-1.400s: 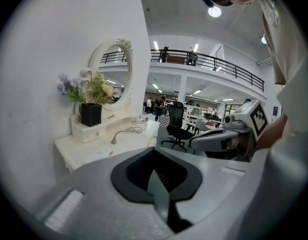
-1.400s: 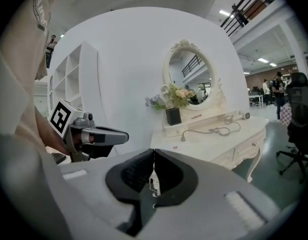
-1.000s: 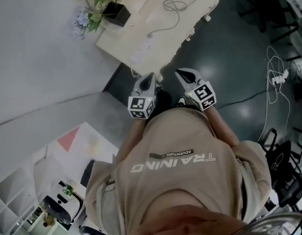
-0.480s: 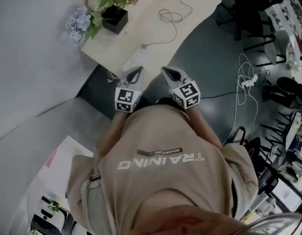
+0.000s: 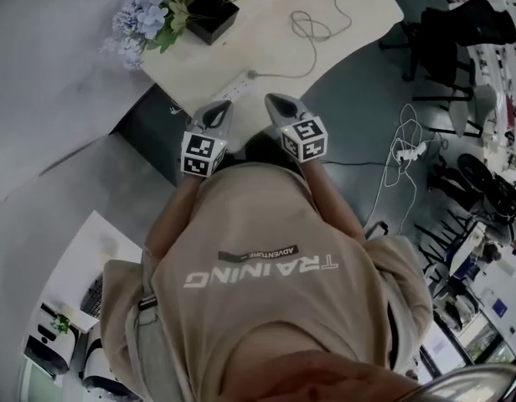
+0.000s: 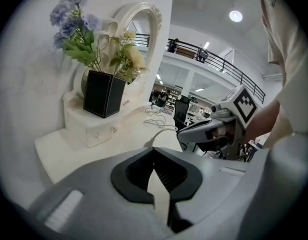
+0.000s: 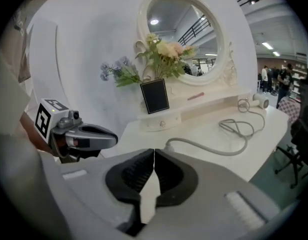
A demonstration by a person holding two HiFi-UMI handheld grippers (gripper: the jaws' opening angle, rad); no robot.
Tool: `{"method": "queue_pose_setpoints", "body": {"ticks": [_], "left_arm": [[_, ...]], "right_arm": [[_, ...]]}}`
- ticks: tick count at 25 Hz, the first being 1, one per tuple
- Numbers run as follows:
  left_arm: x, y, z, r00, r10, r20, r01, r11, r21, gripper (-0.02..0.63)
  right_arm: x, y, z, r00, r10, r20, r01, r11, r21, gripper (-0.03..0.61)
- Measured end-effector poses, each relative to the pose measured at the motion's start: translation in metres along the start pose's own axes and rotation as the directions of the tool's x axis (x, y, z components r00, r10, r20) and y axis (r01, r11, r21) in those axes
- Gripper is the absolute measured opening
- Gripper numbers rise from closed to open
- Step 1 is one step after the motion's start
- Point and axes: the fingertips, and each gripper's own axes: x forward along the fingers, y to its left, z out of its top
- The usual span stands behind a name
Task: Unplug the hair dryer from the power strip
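Plainly, the left gripper (image 6: 154, 153) is seen fully closed, its jaw tips pressed together with nothing caught between them; the right gripper (image 7: 154, 155) is likewise closed and empty. Both are held side by side, apart from each other, over the near edge of the white table (image 5: 266, 40). The power strip (image 5: 234, 85) is found on that edge just beyond their tips, untouched. From it a white cable (image 7: 214, 146) is led through a loose coil to the hair dryer (image 7: 258, 101), laid at the table's far end. A black vase (image 7: 154, 96) of flowers is set before an oval mirror (image 7: 181, 31).
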Motion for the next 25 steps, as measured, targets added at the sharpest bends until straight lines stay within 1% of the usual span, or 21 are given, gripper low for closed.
{"method": "queue_pose_setpoints", "body": {"ticks": [3, 5, 7, 10, 11, 13, 16, 21, 25], "left_arm": [[0.005, 0.010, 0.004, 0.998, 0.069, -0.016, -0.069, 0.998, -0.001, 0.003], [0.010, 0.014, 0.008, 0.994, 0.101, -0.038, -0.101, 0.995, 0.000, 0.003], [0.024, 0.017, 0.007, 0.991, 0.118, -0.063, -0.118, 0.993, 0.005, 0.003], [0.049, 0.018, -0.002, 0.984, 0.144, -0.106, -0.146, 0.989, -0.010, 0.003], [0.056, 0.018, -0.005, 0.980, 0.157, -0.125, -0.161, 0.987, -0.021, 0.003], [0.065, 0.018, -0.012, 0.968, 0.191, -0.165, -0.200, 0.979, -0.036, 0.003], [0.072, 0.019, -0.021, 0.946, 0.230, -0.227, -0.246, 0.968, -0.043, 0.003], [0.080, 0.013, -0.036, 0.931, 0.215, -0.295, -0.234, 0.972, -0.031, 0.003], [0.084, 0.008, -0.044, 0.927, 0.194, -0.320, -0.214, 0.977, -0.027, 0.003]], "right_arm": [[0.018, -0.013, -0.011, 0.999, 0.031, -0.040, -0.033, 0.998, -0.059, 0.006], [0.023, -0.024, -0.013, 1.000, 0.024, -0.019, -0.025, 0.996, -0.081, 0.006], [0.029, -0.037, -0.014, 1.000, 0.018, 0.005, -0.018, 0.996, -0.090, 0.006], [0.043, -0.044, -0.010, 0.998, 0.051, 0.020, -0.049, 0.993, -0.106, 0.008], [0.047, -0.043, -0.008, 0.998, 0.063, 0.029, -0.059, 0.991, -0.119, 0.011], [0.053, -0.043, -0.007, 0.996, 0.081, 0.041, -0.075, 0.988, -0.135, 0.048], [0.062, -0.038, -0.009, 0.992, 0.113, 0.049, -0.104, 0.982, -0.156, 0.054], [0.071, -0.034, -0.004, 0.992, 0.106, 0.062, -0.092, 0.977, -0.194, 0.070], [0.075, -0.034, 0.000, 0.996, 0.077, 0.046, -0.064, 0.969, -0.238, 0.072]]}}
